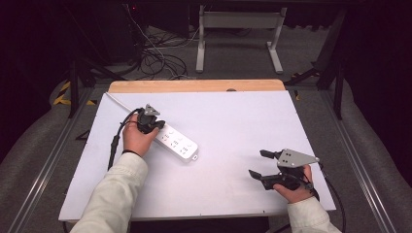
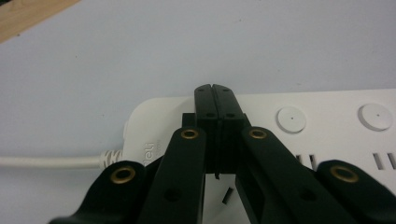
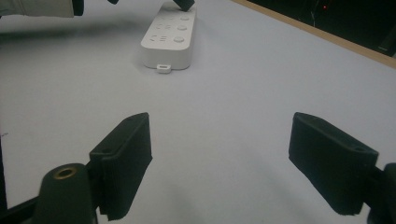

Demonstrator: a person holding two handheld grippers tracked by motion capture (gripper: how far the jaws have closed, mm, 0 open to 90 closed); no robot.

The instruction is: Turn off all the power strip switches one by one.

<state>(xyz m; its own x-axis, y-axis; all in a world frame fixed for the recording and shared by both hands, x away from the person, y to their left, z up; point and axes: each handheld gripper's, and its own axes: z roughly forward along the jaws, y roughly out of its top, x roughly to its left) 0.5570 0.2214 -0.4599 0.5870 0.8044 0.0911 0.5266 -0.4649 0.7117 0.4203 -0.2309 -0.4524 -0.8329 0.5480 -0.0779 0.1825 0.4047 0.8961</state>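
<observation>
Power strip (image 1: pixel 177 142) lies diagonally, cord far-left.

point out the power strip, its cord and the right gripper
power strip (image 1: pixel 177 141): high view, middle of its top face
cord (image 2: pixel 46 162): left gripper view, bare white stretch
right gripper (image 1: pixel 258 163): high view, midway between its open jaws

The right gripper (image 3: pixel 219 163) is hovering over a white tabletop (image 3: pixel 243 93), its two black jaws standing wide apart with nothing between them. Well beyond the fingertips (image 3: pixel 123 144), a white power strip (image 3: pixel 169 39) is lying flat, while the other gripper's dark tip (image 3: pixel 184 3) is pressing down at its far end.
</observation>
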